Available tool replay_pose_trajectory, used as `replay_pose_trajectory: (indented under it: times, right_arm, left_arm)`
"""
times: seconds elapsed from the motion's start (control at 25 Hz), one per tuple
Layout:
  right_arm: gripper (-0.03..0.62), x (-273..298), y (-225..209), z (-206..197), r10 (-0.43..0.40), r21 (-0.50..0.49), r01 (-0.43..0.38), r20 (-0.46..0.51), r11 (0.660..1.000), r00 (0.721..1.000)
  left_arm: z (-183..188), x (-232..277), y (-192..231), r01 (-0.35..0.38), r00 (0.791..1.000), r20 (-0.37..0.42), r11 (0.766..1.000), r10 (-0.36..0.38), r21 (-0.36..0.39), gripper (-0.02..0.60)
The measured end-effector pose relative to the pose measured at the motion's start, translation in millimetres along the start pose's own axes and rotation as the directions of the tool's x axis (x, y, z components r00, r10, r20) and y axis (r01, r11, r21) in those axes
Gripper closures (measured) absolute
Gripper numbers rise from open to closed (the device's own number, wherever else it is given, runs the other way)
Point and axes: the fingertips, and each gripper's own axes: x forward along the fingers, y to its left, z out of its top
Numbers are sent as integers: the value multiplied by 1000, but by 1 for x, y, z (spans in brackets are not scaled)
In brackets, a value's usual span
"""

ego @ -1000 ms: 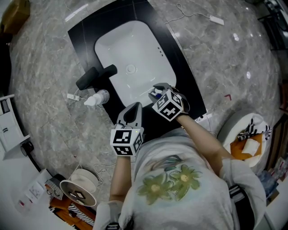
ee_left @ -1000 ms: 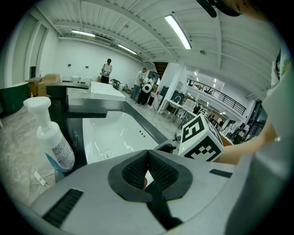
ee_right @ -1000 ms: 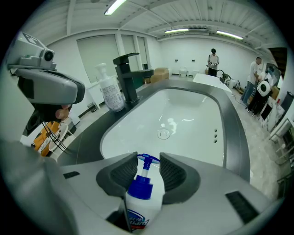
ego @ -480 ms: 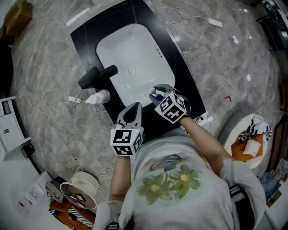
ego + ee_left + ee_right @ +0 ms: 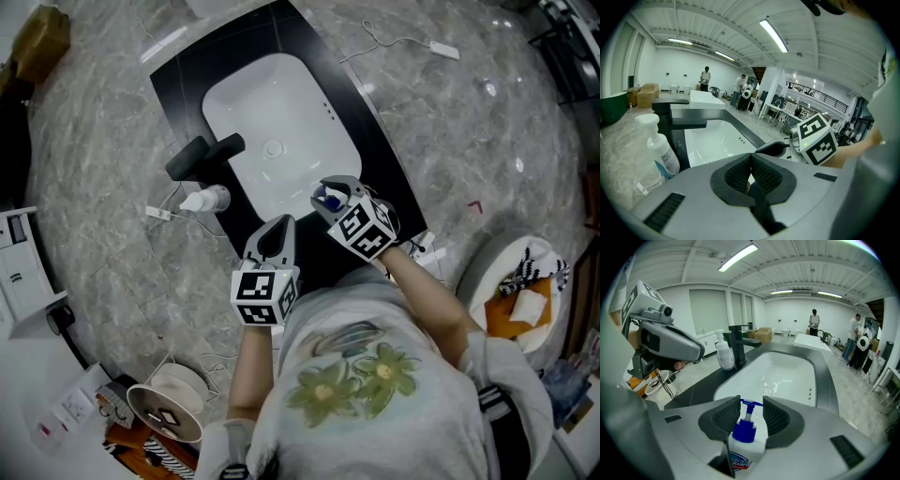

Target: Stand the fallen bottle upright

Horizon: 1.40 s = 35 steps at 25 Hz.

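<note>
Long strip lights [image 5: 737, 257] run across a ribbed white ceiling [image 5: 797, 275] above white walls [image 5: 710, 303]. In the head view a grey marbled surface [image 5: 469, 112] surrounds a black desk [image 5: 176, 86] holding a white sink [image 5: 272, 112], upper centre.

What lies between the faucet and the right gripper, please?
The white sink basin lies between the faucet and the right gripper holding the bottle; the head view shows it.

head cam: top-down | L claw [image 5: 751, 155], R claw [image 5: 751, 401] cams: low, close | shared: sink [image 5: 272, 103]

The right gripper [image 5: 334, 187] grips a blue-capped bottle [image 5: 327, 198] over the sink's [image 5: 281, 98] near edge.
</note>
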Motion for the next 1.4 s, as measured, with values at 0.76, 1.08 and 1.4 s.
replay_pose_trajectory:
  times: [0.76, 1.08, 1.4]
  right_arm:
    - [427, -63, 13, 15, -107, -29, 114, 172, 993, 979]
    - [427, -79, 18, 15, -137, -35, 146, 194, 989, 971]
    - [427, -95, 26, 13, -169, -44, 182, 209, 982, 963]
  left_arm:
    - [-5, -32, -33, 33, 999, 19, 998, -34, 61, 563]
    - [-9, -41, -41, 48, 998, 28, 997, -50, 63, 563]
    - [-14, -51, -50, 60, 997, 34, 996, -63, 72, 563]
